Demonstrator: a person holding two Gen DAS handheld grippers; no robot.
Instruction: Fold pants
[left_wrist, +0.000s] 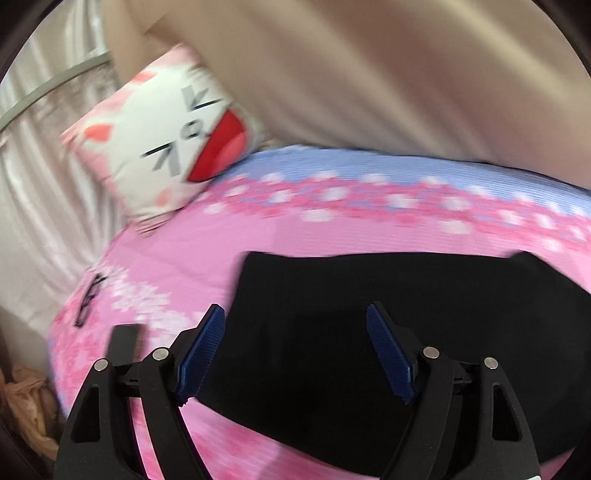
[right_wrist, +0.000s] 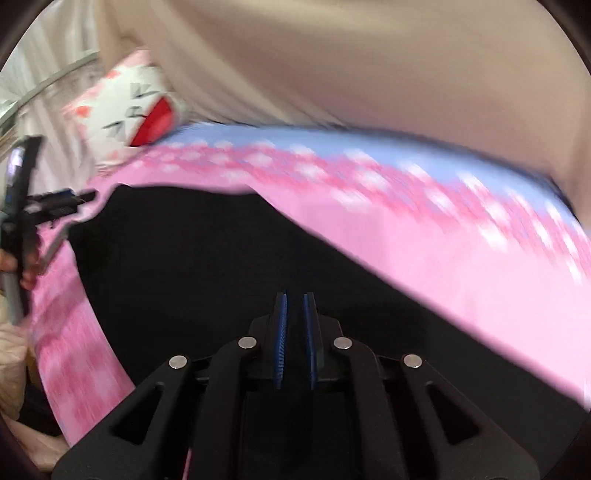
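black fabric pants (left_wrist: 388, 325) are lying flat on the pink floral bedsheet (left_wrist: 229, 251), left gripper (left_wrist: 295, 332) hovering released above them, right gripper (right_wrist: 294, 321) nearly clenched, seemingly grasping nothing.

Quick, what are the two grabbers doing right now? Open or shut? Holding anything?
Left gripper: jaws wide open above the black pants, holding nothing.
Right gripper: jaws nearly shut over the pants; no cloth visibly pinched between them.
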